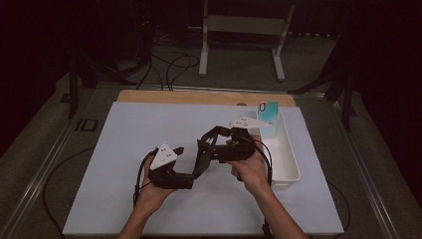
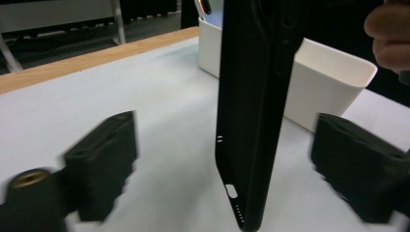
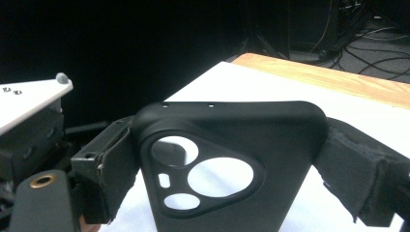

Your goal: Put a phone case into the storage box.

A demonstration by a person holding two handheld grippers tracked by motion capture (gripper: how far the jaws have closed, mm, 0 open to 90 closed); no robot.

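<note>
Looking down, I see the white tabletop (image 1: 149, 199) spread under both tongs. Just beyond my right tongs (image 3: 227, 159) sits a white bin (image 1: 288, 159) with a teal card (image 1: 270, 110) standing at its far end. A black phone case (image 3: 232, 145) is pinched by its two sides in my right tongs, camera cutouts facing them. My left tongs (image 2: 227, 179) are spread wide; the case's lower end hangs edge-on between them, touching neither pad.
</note>
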